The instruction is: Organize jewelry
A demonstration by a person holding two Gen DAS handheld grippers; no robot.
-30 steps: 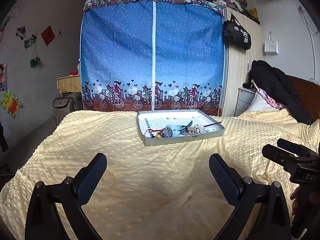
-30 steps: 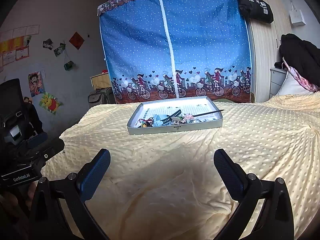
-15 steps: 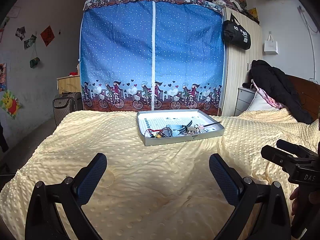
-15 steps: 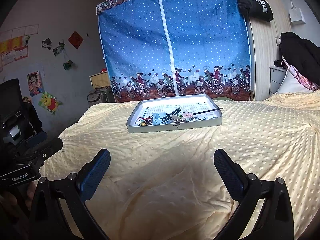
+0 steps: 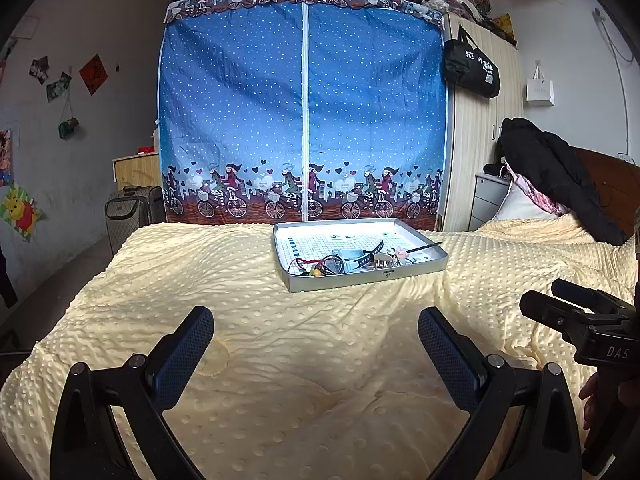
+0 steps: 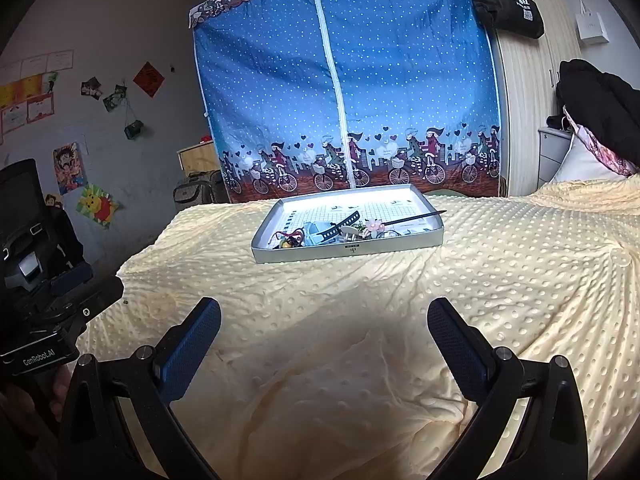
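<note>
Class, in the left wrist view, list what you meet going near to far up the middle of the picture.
Left gripper → yellow blanket → jewelry pile in the metal tray → blue fabric wardrobe.

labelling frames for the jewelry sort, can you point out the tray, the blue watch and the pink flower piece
tray (image 5: 340,282): left wrist view, on its near front wall.
blue watch (image 5: 352,257): left wrist view, on the pale blue body.
pink flower piece (image 6: 375,224): right wrist view, on the petals.
</note>
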